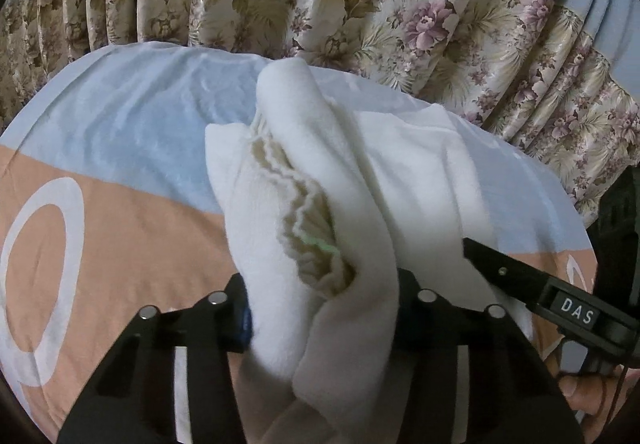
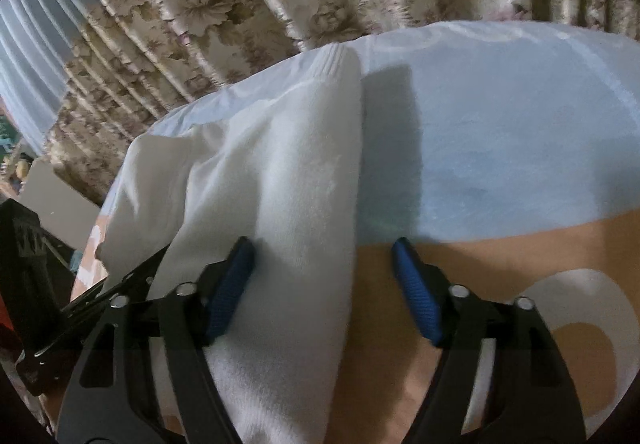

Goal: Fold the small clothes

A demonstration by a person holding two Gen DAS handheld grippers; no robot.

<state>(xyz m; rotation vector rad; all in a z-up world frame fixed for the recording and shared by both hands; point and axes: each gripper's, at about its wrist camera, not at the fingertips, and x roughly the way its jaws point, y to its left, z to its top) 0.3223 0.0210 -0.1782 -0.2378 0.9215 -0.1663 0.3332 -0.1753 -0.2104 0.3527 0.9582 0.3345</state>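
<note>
A white knitted garment (image 1: 320, 212) was found bunched on the bedsheet (image 1: 120, 132), on the pale blue band of that sheet and reaching over onto its orange band. In the left wrist view, its ribbed, wavy edge was seen folded inward along the middle of the heap. The left gripper (image 1: 324, 308) was set around a thick fold at the garment's near end; cloth filled the whole gap between the fingers, and a blue pad (image 1: 245, 320) was seen pressed against the fold on one side, so the fold was taken to be gripped.

In the right wrist view, the right gripper (image 2: 324, 292) was seen over the garment's (image 2: 280, 184) right border. One blue pad (image 2: 230, 290) was lying against the knit, while the other pad (image 2: 416, 296) was standing apart from it above the bare orange sheet (image 2: 500, 144). Its jaws were therefore parted, with only the garment's edge between them and no grip made.

A ribbed cuff or hem was seen at the garment's far end, nearest a floral curtain (image 2: 240, 4) hung beyond the far edge of the sheet. The right gripper's black body (image 1: 560, 300), lettered DAS, was seen just to the right of the garment.
</note>
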